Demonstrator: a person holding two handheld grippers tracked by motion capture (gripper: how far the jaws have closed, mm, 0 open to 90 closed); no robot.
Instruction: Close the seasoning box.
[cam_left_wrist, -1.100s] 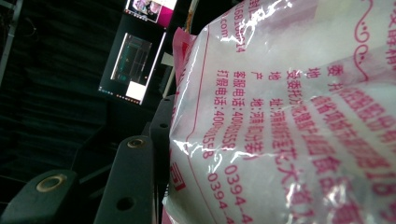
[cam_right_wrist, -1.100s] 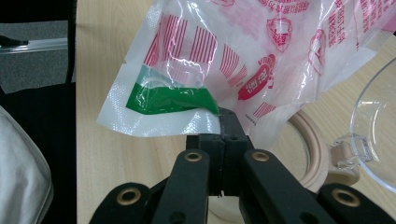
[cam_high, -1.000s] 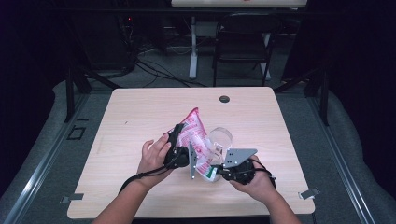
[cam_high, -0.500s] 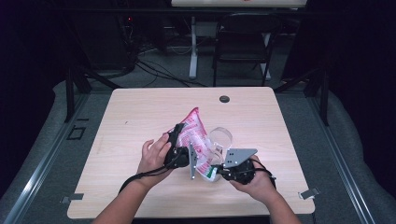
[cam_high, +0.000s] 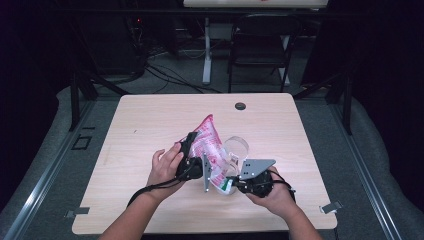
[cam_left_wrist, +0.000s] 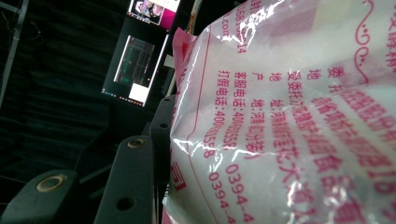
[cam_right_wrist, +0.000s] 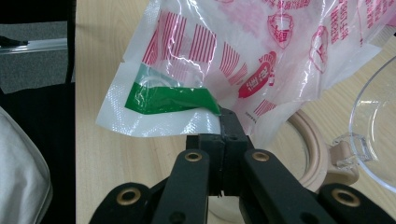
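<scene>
A pink-and-white printed plastic bag (cam_high: 210, 145) of white grains is held up, tilted, over the wooden table (cam_high: 145, 125). My left gripper (cam_high: 192, 146) is shut on the bag's middle; in the left gripper view one black finger (cam_left_wrist: 161, 126) presses against the bag (cam_left_wrist: 289, 126), and the other is hidden behind it. My right gripper (cam_high: 229, 181) is shut on the bag's lower sealed edge (cam_right_wrist: 163, 123), its jaws (cam_right_wrist: 229, 119) pinched together beside a green patch. A clear jar (cam_high: 236, 149) lies just behind the bag.
In the right gripper view, a beige ring lid (cam_right_wrist: 314, 156) and the clear jar's rim (cam_right_wrist: 373, 135) lie on the table to the right. A black grommet (cam_high: 240, 106) sits near the far edge. A chair (cam_high: 260, 50) stands beyond the table.
</scene>
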